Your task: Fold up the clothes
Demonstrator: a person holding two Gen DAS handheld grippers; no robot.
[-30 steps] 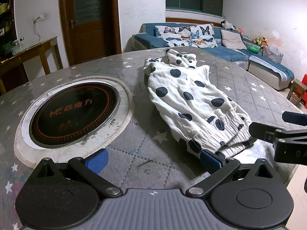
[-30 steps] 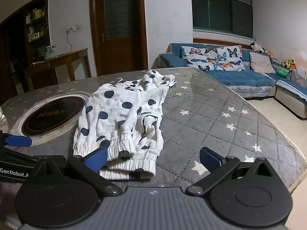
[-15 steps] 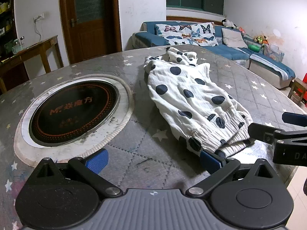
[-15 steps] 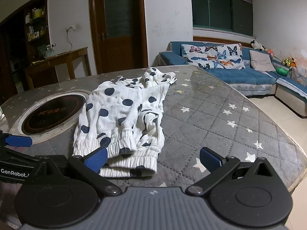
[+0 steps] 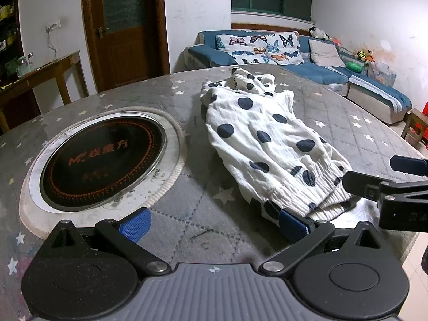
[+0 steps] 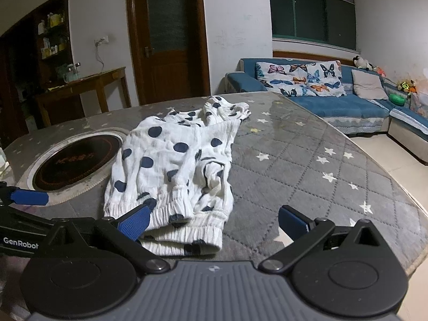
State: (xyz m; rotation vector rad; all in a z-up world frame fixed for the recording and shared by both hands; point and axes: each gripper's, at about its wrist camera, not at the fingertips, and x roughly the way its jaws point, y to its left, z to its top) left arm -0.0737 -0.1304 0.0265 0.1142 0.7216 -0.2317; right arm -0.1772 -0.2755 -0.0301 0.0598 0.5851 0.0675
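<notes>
White trousers with dark blue dots (image 5: 262, 141) (image 6: 176, 165) lie folded lengthwise on the grey starred table cover (image 5: 192, 219), with their elastic cuffs (image 6: 184, 230) toward me. My left gripper (image 5: 214, 222) is open just before the near cuffs, and its right blue pad (image 5: 293, 223) sits at the cuff edge. Open as well, my right gripper (image 6: 212, 222) hovers over the cuffs with its left pad (image 6: 133, 222) above the cloth. Each gripper shows at the edge of the other's view: right gripper (image 5: 385, 187), left gripper (image 6: 24, 206). Nothing is held.
A round black induction hob (image 5: 104, 155) (image 6: 77, 160) is set into the table left of the trousers. The table's rim (image 6: 401, 195) curves away on the right. Behind stand a blue sofa (image 5: 307, 61), a wooden door (image 6: 165, 37) and a wooden side table (image 5: 40, 72).
Both grippers have pulled back a little from the cuffs. The trousers lie as they did, and both grippers stay open.
</notes>
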